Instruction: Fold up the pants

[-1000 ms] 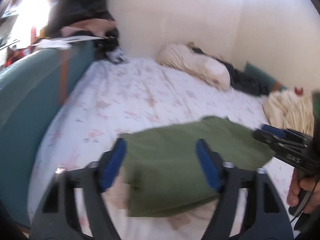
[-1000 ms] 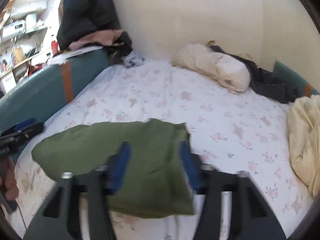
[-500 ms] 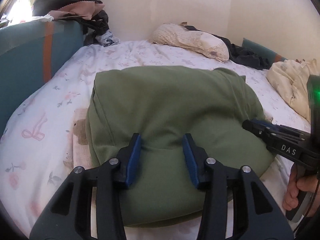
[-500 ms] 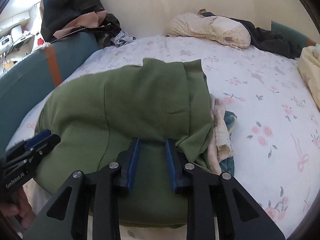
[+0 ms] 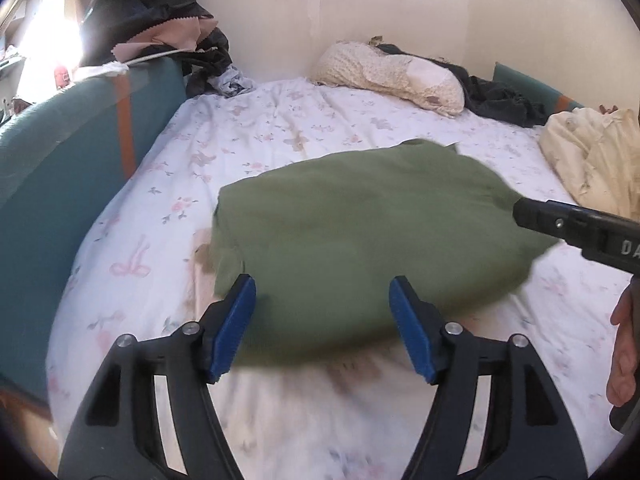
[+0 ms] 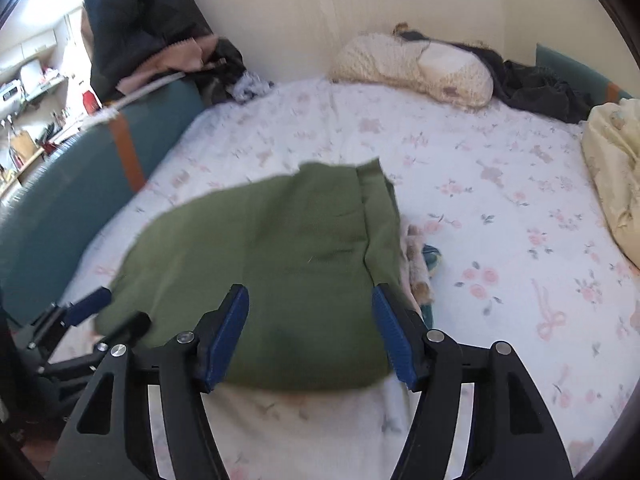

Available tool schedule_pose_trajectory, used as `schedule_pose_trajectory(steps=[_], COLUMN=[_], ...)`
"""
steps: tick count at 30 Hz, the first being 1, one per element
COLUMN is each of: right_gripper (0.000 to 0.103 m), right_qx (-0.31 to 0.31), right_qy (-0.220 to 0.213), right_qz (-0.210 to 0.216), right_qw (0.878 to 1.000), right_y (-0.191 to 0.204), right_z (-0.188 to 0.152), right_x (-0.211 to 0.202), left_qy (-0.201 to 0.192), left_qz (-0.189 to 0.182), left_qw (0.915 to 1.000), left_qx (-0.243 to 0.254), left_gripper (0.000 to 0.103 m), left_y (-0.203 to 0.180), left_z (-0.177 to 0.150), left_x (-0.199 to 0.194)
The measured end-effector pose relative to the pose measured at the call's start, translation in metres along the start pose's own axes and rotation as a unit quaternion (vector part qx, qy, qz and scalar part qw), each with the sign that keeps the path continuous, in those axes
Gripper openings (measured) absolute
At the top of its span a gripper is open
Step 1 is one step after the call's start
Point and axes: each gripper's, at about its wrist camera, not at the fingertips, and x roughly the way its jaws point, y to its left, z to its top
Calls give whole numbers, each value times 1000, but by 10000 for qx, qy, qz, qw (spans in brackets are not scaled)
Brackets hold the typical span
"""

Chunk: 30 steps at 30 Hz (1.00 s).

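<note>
Olive green pants [image 5: 360,232] lie folded in a broad pad on the flowered bed sheet [image 5: 248,128]. My left gripper [image 5: 320,284] hovers just short of their near edge, its jaws opening wide, the blue pads apart from the cloth. In the right wrist view the pants [image 6: 280,256] fill the middle, and my right gripper [image 6: 309,290] stands over their near right edge, its jaws also opening with nothing pinched. The right gripper [image 5: 560,224] shows at the right of the left wrist view, with a hand [image 5: 624,344] below it. The left gripper [image 6: 116,314] appears low on the left.
A cream pillow [image 5: 392,76] and dark clothes [image 5: 500,100] lie against the far wall. A cream blanket [image 5: 592,160] is bunched at the right. A teal bed frame [image 5: 60,160] with piled clothing [image 5: 160,28] runs along the left. A patterned cloth [image 6: 420,264] peeks from under the pants.
The pants came down from the air onto the bed. Both grippers, pinched on the near edge half a second ago, have let go, spread their jaws and drawn back.
</note>
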Motion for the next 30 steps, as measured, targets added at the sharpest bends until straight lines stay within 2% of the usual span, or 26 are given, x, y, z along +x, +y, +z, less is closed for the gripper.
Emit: schedule_pose_trajectory(steps=[2, 5, 8, 12, 13, 14, 16, 17, 20, 24, 27, 30], right_gripper=[69, 75, 87, 97, 99, 100, 100, 100, 101, 103, 103, 103], right_qx=[19, 85, 242, 225, 181, 160, 129, 91, 25, -22, -26, -84], right_qy=[-57, -110, -316, -435, -483, -547, -681, -779, -960, -1061, -1157, -1198], right_qz=[99, 125, 152, 42, 3, -49, -92, -111, -223, -347, -377, -478], right_qw=[9999, 9998, 9991, 9988, 9987, 9984, 9976, 9969, 9951, 9937, 9926, 9916], right_y=[6, 14, 24, 35, 40, 45, 53, 59, 74, 90, 98, 105], right_z=[-8, -21, -45, -78, -90, -99, -113, -122, -142, -169, -192, -222], right_x=[-28, -66, -123, -187, -211, -229, -260, -281, -329, -378, -405, -425], left_qy=[11, -21, -174, -328, -466, -554, -704, -745, -734, -918, -1136, -1165], left_qz=[-86, -142, -143, -179, -146, -124, -84, -97, -131, 43, 314, 371], left_qw=[9999, 9998, 9995, 9985, 9979, 9976, 9964, 9959, 9955, 9943, 9928, 9924], left_qx=[-85, -150, -207, -411, -415, -403, -461, -502, -585, -536, -230, -104], left_gripper=[72, 72, 73, 76, 79, 89, 99, 101, 102, 102, 102, 102], left_y=[-1, -3, -5, -7, -10, -13, -18, -20, -27, -36, -45, -43], left_z=[-3, -10, -24, -48, -55, -60, -74, -80, -97, -117, -136, -164], left_x=[-22, -63, -115, -188, -211, -228, -266, -281, -325, -379, -418, -441])
